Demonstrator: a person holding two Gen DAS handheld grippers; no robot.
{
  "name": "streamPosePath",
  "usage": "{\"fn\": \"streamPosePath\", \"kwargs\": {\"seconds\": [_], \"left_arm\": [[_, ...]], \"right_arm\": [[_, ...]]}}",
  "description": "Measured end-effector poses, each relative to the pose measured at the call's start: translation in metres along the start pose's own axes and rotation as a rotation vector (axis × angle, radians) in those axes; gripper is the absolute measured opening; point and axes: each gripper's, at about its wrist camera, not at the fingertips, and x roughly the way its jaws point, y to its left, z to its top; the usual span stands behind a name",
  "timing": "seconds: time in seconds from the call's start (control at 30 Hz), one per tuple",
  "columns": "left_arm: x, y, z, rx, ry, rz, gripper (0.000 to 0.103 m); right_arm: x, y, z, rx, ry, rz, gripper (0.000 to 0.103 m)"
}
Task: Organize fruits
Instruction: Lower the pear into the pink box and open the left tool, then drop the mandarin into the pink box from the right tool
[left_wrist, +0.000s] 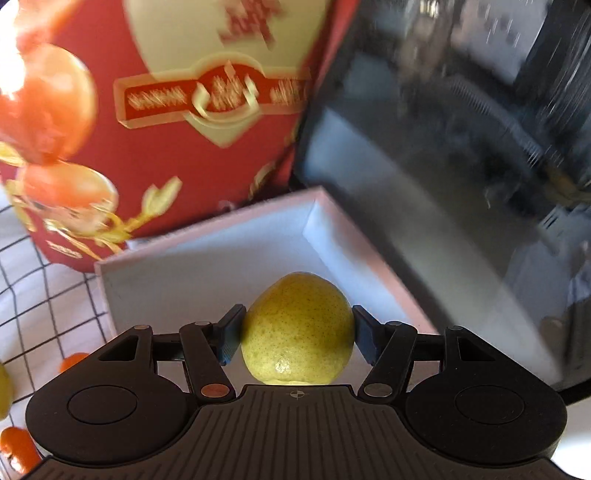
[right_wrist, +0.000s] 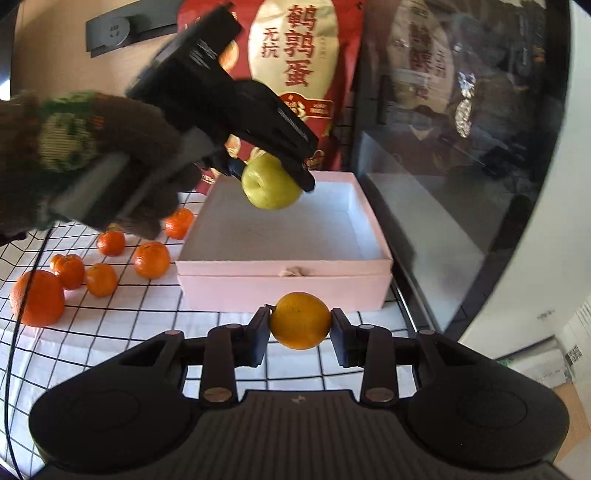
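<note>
Checked cloth (right_wrist: 110, 325) covers the table under everything we work on. Against the dark glass-fronted appliance (right_wrist: 461, 155) stands our red bag (right_wrist: 295, 55) with gold print, and the pink box (right_wrist: 284, 286) sits open in front of it, nothing inside. Our left gripper (left_wrist: 297, 334), held in a brown knitted glove (right_wrist: 81, 155), pinches a yellow-green pear (left_wrist: 297, 328) between both pads, above the box. Our right gripper (right_wrist: 300, 321) is clamped on an orange (right_wrist: 300, 320) just before the box's front wall. Loose mandarins (right_wrist: 101, 278) lie left of the box.
</note>
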Motion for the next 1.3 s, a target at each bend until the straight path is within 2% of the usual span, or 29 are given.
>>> {"fn": "streamPosePath", "kwargs": {"seconds": [0.1, 0.13, 0.17, 0.23, 0.4, 0.47, 0.57, 0.63, 0.77, 0.9, 0.93, 0.97, 1.03, 1.17, 1.3], "left_arm": [[0.019, -0.003, -0.006, 0.041, 0.040, 0.044, 0.067], [0.021, -0.002, -0.008, 0.047, 0.040, 0.053, 0.064], [0.020, 0.000, -0.009, 0.047, 0.014, 0.050, 0.063], [0.008, 0.007, -0.009, 0.022, -0.060, -0.008, 0.061], [-0.062, 0.035, -0.018, -0.081, -0.255, -0.086, 0.061], [-0.097, 0.054, -0.042, -0.133, -0.318, -0.104, 0.061], [-0.139, 0.085, -0.096, -0.218, -0.374, -0.065, 0.061], [-0.162, 0.107, -0.141, -0.287, -0.384, -0.010, 0.061], [-0.192, 0.135, -0.226, -0.384, -0.342, 0.104, 0.060], [-0.216, 0.147, -0.280, -0.443, -0.324, 0.158, 0.060], [-0.220, 0.149, -0.290, -0.453, -0.319, 0.170, 0.060], [-0.224, 0.149, -0.296, -0.456, -0.316, 0.181, 0.060], [-0.231, 0.149, -0.304, -0.455, -0.319, 0.208, 0.060], [-0.227, 0.159, -0.301, -0.478, -0.317, 0.228, 0.060], [-0.230, 0.177, -0.294, -0.488, -0.320, 0.236, 0.060]], "right_arm": [[-0.001, -0.009, -0.006, 0.019, 0.008, -0.008, 0.034], [0.000, -0.013, -0.009, 0.026, 0.015, -0.009, 0.034], [0.000, -0.015, -0.011, 0.029, 0.020, -0.010, 0.034], [0.002, -0.020, -0.014, 0.032, 0.035, -0.009, 0.034], [0.012, -0.021, -0.007, 0.024, 0.051, 0.010, 0.034], [0.012, -0.019, 0.003, 0.020, 0.032, 0.034, 0.034], [0.016, -0.014, 0.028, 0.015, -0.009, 0.076, 0.034], [0.021, -0.010, 0.050, 0.004, -0.040, 0.087, 0.034], [0.038, 0.000, 0.108, -0.024, -0.113, 0.090, 0.034], [0.063, 0.009, 0.161, -0.049, -0.142, 0.082, 0.035], [0.071, 0.010, 0.169, -0.054, -0.134, 0.089, 0.039], [0.079, 0.012, 0.176, -0.051, -0.121, 0.087, 0.048], [0.091, 0.017, 0.181, -0.046, -0.103, 0.061, 0.053], [0.091, 0.034, 0.159, -0.037, -0.068, 0.105, 0.057], [0.076, 0.072, 0.120, -0.131, -0.049, 0.135, 0.057]]}}
